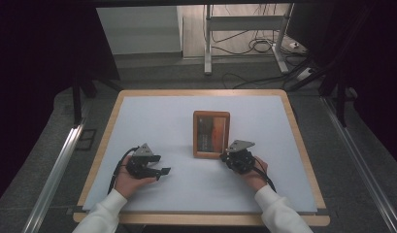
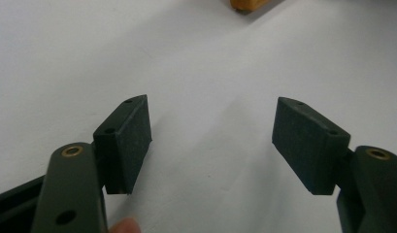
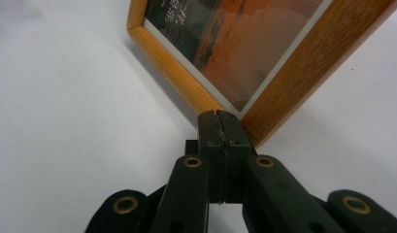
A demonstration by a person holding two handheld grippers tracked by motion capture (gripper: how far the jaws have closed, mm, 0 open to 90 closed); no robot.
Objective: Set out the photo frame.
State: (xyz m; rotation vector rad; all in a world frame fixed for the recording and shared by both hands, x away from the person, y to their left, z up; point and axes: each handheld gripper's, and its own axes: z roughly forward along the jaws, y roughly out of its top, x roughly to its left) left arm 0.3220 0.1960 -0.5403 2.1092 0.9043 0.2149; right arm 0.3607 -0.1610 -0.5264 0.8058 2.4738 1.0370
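Since the picture frame (image 1: 211, 134) lies flat near the middle of the white table top (image 1: 152, 121), with its long sides running away from the person, what matters is the near right corner, and that is where the right gripper (image 1: 228, 154) sits. In the right gripper view the jaws are pressed together with nothing between them, and their joined tip rests at or against the frame's wooden corner (image 3: 264, 124); whether it truly touches or stops just short I cannot tell. The frame spreads up and away from that tip, its glass showing an orange and dark print. No grip on the wood exists yet, so any push would, by my judgement, swing or slide the frame away across the table, and a grasp would need the jaws parted first.

Farther out, the left gripper (image 1: 159, 171) rests well apart from the frame, to its left and nearer the person. Its jaws stand wide apart over bare white table, empty, and in its own view a corner of the frame (image 2: 247, 5) peeks in at the top edge, far ahead. The right hand (image 1: 254, 172) is plainly the nearer one; the left hand (image 1: 130, 178) would have to travel across open table to help.

Nothing stands in the way on the table top. Beyond the table's far edge there are a metal stand (image 1: 208, 43) and loose cables (image 1: 256, 46) on the floor, well clear of the work.
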